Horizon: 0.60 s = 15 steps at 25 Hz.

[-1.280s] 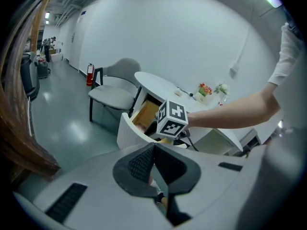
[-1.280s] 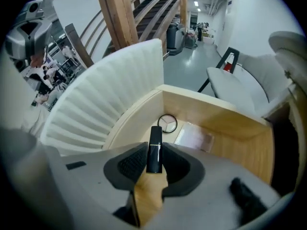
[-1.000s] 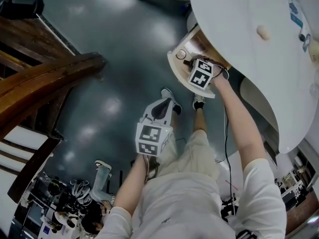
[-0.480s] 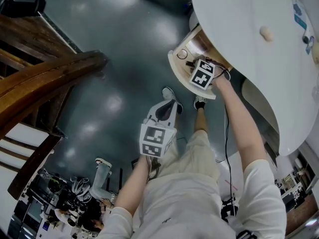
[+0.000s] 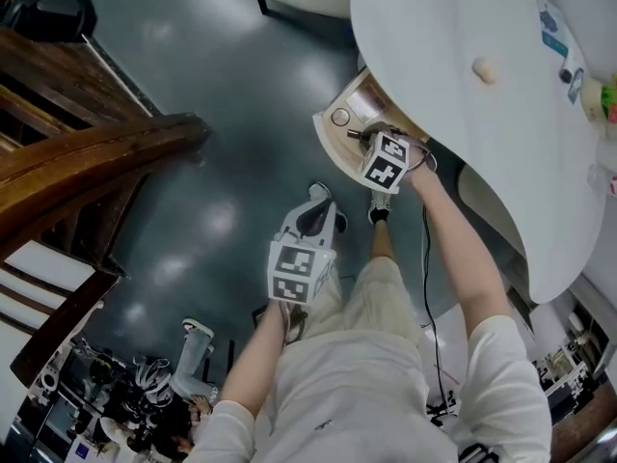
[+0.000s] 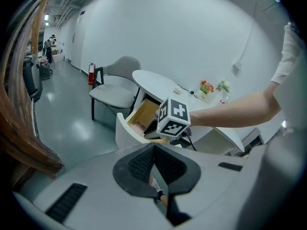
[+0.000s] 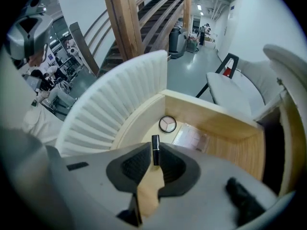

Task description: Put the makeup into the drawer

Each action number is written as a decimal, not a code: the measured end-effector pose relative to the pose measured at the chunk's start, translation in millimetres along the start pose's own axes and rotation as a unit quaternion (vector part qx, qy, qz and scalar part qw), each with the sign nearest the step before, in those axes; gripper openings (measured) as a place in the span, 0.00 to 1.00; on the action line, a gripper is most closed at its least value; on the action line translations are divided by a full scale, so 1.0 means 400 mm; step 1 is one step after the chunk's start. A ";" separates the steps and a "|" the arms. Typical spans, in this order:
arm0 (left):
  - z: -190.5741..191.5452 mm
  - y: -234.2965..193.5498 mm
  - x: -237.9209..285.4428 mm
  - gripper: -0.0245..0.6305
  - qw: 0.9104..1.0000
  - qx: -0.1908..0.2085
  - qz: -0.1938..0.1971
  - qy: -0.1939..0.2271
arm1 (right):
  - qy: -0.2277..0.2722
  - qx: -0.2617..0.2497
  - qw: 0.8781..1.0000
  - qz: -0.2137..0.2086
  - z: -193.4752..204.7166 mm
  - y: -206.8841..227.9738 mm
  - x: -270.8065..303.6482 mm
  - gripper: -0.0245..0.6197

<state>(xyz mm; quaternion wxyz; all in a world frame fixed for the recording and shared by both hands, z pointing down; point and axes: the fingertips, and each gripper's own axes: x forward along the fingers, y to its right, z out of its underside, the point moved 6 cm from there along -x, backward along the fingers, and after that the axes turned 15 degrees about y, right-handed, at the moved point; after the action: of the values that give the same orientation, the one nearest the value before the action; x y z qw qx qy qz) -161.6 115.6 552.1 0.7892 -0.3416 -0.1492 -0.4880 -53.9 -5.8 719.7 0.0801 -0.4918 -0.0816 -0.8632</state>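
**A:** Status, left to right?

**B:** The left gripper (image 6: pixel 154 150) hangs over the floor (image 5: pixel 222 143), at 7 o'clock from the drawer (image 7: pixel 211 114). Its jaws are pressed together with nothing in them. It is not in use.

**A:** And the drawer?

**B:** It is pulled out from under the white table (image 5: pixel 463 114). A lipstick (image 7: pixel 155 146) lies on its wooden bottom. A round compact (image 7: pixel 167 124) sits at 1 o'clock from the lipstick and a flat palette (image 7: pixel 190 139) at 2 o'clock.

**A:** Right gripper?

**B:** The right gripper (image 7: pixel 154 158) is directly above the lipstick and points steeply down. Its jaws have just been closing, and only a narrow gap is left. The lipstick shows through that gap. Going by its size, it lies below the tips and is not pinched, so nothing is gripped.

**A:** Step in hand?

**B:** This item looks placed. The next move is to lift the gripper straight out without touching the drawer walls. After that, fetch any remaining makeup or push the drawer front shut. I cannot tell whether more makeup waits on the table.
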 end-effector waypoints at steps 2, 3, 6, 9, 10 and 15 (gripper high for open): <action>-0.017 0.021 -0.018 0.05 1.000 0.002 -0.007 0.002 | 0.014 -0.006 1.000 0.012 -0.025 -0.015 -0.052 0.09; -0.028 0.033 -0.025 0.05 1.000 0.005 -0.011 0.004 | 0.022 -0.008 1.000 0.018 -0.037 -0.022 -0.081 0.07; -0.065 0.075 -0.046 0.05 1.000 0.014 -0.018 0.015 | 0.047 0.008 0.999 0.022 -0.067 -0.049 -0.174 0.06; -0.106 0.122 -0.064 0.05 0.999 0.024 -0.023 0.029 | 0.080 0.051 0.995 0.022 -0.089 -0.082 -0.278 0.06; -0.122 0.139 -0.069 0.05 0.999 0.028 -0.024 0.035 | 0.093 0.065 0.993 0.024 -0.095 -0.091 -0.313 0.06; -0.210 0.214 -0.058 0.05 0.997 0.042 -0.005 0.071 | 0.173 0.116 0.976 0.063 -0.131 -0.097 -0.492 0.06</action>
<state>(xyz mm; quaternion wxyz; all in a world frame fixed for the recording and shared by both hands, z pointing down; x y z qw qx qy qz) -106.0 98.6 444.6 0.8092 -0.2719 -0.1151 -0.5079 -6.9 31.9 521.3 0.2036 -0.3269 -0.1345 -0.9130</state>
